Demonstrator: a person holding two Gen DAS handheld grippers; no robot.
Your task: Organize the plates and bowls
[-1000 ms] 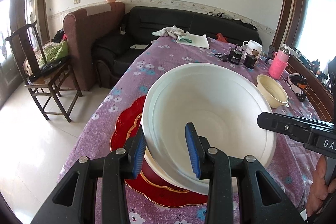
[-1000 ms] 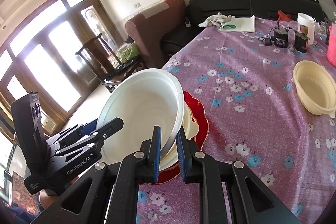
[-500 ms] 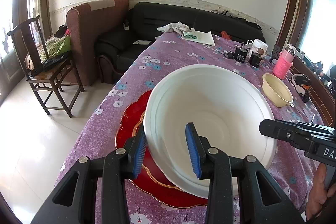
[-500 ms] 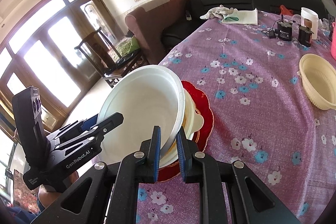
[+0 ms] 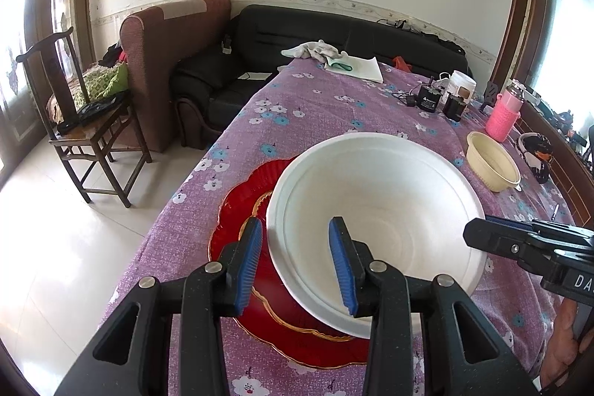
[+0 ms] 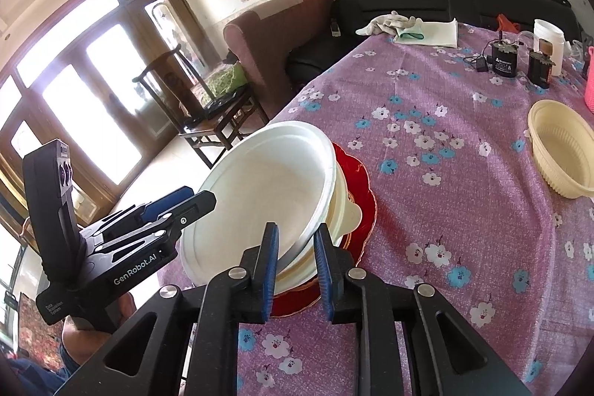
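The worktop (image 5: pixel 319 106) wears one purple flowered cloth. On it lies one red plate (image 5: pixel 241 206), and one white bowl (image 5: pixel 375 210) sits tilted in a cream bowl (image 6: pixel 349 210) on that plate. A second cream bowl (image 6: pixel 560 154) stands well apart.

The left hand-held gripper (image 5: pixel 295 260), printed "GenRobot.AI", straddles the white bowl's rim with gaps at both pads. The right hand-held gripper (image 6: pixel 295 271), lettered "DA", has just been opening; the rim is between its jaws, not pressed.
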